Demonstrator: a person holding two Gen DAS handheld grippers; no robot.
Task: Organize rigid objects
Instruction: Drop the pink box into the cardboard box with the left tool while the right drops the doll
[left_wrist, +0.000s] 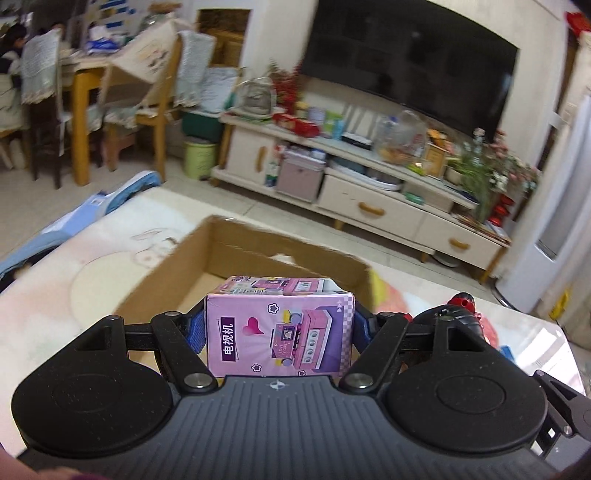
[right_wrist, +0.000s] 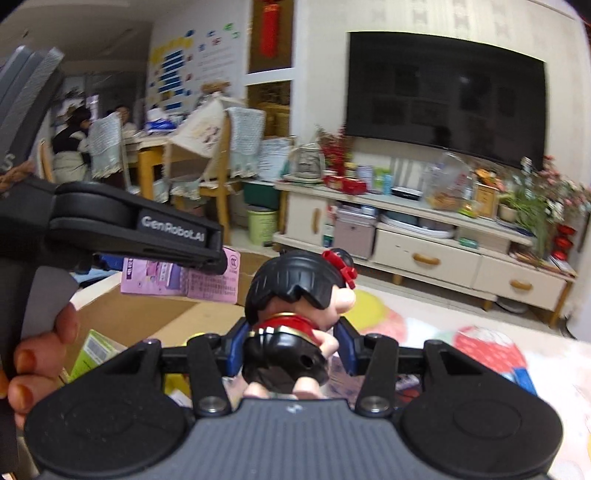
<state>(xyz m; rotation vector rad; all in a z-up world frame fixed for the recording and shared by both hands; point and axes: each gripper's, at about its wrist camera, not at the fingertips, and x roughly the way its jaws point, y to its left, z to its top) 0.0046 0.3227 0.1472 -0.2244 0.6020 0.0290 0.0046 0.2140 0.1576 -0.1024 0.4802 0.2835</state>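
A living room is filling the background: dining chairs and a cluttered table at the left, a dark television (left_wrist: 406, 62) on the wall, and a pale TV cabinet (left_wrist: 369, 199) crowded with jars and flowers beneath it. In front, a counter (left_wrist: 55, 273) under a printed cloth is carrying an open cardboard box (left_wrist: 177, 273) toward its far edge.

On the left side, the left hand-held gripper (left_wrist: 279, 328) is clamping a pink toy carton (left_wrist: 279, 328) between its blue pads and holding it in the air over the near part of the cardboard box. The carton is not yet resting inside. In the right wrist view, a green packet (right_wrist: 94, 350) is already lying in the box, so some sorting appears done.

Further right, the right hand-held gripper (right_wrist: 290, 343) is gripping a black-haired figurine (right_wrist: 295, 302) with a red bow around its body, carrying it above the counter beside the box. More colourful items are lying blurred on the cloth toward the right edge.

Judging from this, the task is mid-way: both held pieces are awaiting placement, and other items look left to collect.
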